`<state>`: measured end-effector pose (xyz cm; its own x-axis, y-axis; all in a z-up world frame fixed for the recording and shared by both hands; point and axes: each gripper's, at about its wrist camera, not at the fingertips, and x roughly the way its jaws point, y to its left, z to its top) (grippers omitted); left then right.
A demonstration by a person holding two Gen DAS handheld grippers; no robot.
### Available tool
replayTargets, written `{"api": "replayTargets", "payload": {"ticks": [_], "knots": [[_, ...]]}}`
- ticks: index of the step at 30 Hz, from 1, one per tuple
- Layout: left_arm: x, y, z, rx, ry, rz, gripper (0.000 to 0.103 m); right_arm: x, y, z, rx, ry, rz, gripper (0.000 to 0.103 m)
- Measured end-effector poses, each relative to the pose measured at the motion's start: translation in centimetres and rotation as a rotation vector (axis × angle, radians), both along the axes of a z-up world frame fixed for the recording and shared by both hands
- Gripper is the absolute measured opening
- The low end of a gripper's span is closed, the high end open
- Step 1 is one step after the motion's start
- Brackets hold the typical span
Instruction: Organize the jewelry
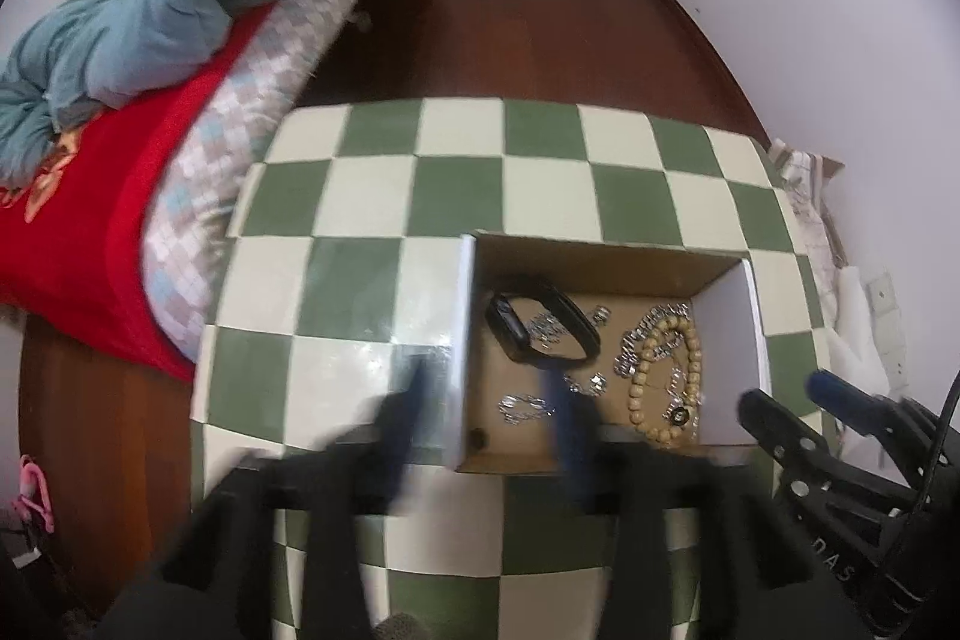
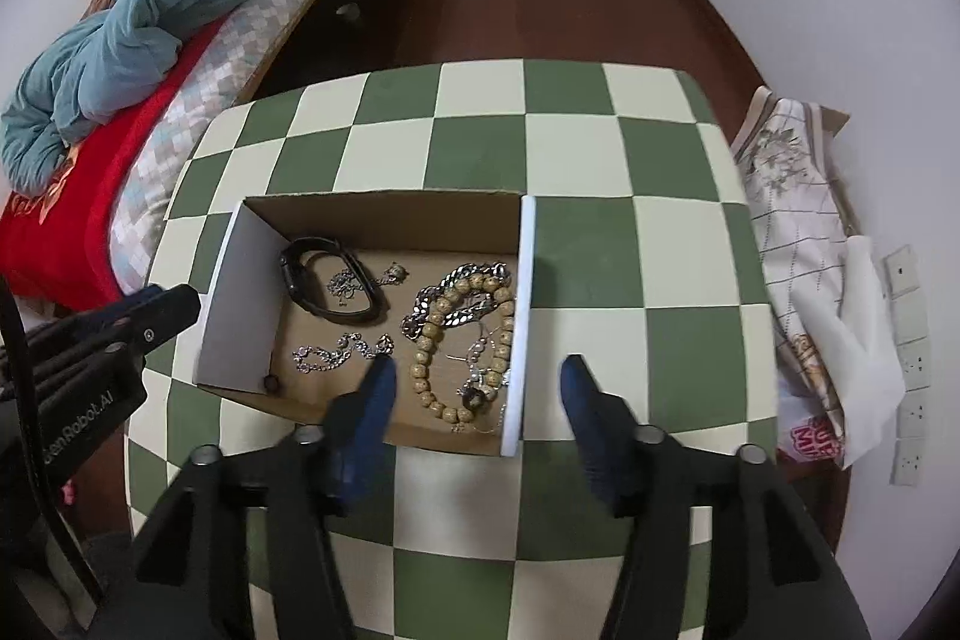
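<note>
An open cardboard box (image 1: 729,334) (image 2: 234,292) stands on a green and cream checked table (image 1: 360,196) (image 2: 600,148). Inside lie a black wristband (image 1: 540,319) (image 2: 327,280), a wooden bead bracelet (image 1: 660,376) (image 2: 462,340), a heavy silver chain (image 2: 447,283) and small silver pieces (image 1: 525,407) (image 2: 336,353). My left gripper (image 1: 489,394) is open, its fingers astride the box's left wall. My right gripper (image 2: 477,379) is open, astride the box's right wall, with one finger above the box floor. Both are empty.
A bed (image 1: 90,220) (image 2: 90,172) with a red blanket and blue quilt stands left of the table. A floral cloth and white foam (image 2: 804,244) lie at the right by the wall. Dark wooden floor (image 1: 510,28) lies beyond.
</note>
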<state>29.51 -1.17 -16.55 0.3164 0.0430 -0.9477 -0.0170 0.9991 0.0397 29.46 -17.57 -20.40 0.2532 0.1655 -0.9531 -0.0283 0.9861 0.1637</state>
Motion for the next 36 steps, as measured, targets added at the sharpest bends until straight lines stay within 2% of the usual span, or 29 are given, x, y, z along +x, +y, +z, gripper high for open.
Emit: {"api": "replayTargets", "payload": {"ticks": [1, 2, 3, 4, 5, 10, 15, 20, 30, 36], "knots": [[-0.3, 0.2, 0.4, 0.02, -0.023, 0.008, 0.088, -0.1, -0.1, 0.1, -0.025, 0.006, -0.007, 0.071], [-0.4, 0.3, 0.7, 0.028, -0.036, 0.012, 0.093, -0.3, -0.2, 0.2, -0.045, 0.012, -0.014, 0.078], [-0.7, 0.5, 0.9, 0.042, -0.042, 0.019, 0.095, -0.4, -0.3, 0.3, -0.053, 0.014, -0.018, 0.092], [-0.9, 0.7, 0.8, 0.055, -0.035, 0.022, 0.1, -0.6, -0.5, 0.2, -0.072, 0.02, -0.026, 0.099], [-1.0, 0.7, 0.7, 0.065, -0.03, 0.024, 0.103, -0.8, -0.6, 0.1, -0.095, 0.03, -0.031, 0.099], [-2.5, 1.2, 0.5, 0.099, -0.027, 0.044, 0.103, -2.0, -1.2, -0.6, -0.121, 0.06, -0.047, 0.103], [-4.3, 1.2, 1.4, 0.096, -0.041, 0.055, 0.103, -3.7, -1.7, 0.8, -0.112, 0.033, -0.06, 0.103], [-6.8, 0.8, 3.9, 0.081, -0.082, 0.042, 0.103, -5.9, -2.2, 4.0, -0.111, -0.028, -0.071, 0.103], [-11.5, 0.7, 11.3, 0.046, -0.201, 0.023, 0.103, -11.1, -3.0, 11.7, -0.099, -0.16, -0.084, 0.103], [-14.4, 0.6, 15.1, 0.016, -0.234, 0.012, 0.103, -14.1, -3.3, 16.2, -0.083, -0.223, -0.083, 0.103]]}}
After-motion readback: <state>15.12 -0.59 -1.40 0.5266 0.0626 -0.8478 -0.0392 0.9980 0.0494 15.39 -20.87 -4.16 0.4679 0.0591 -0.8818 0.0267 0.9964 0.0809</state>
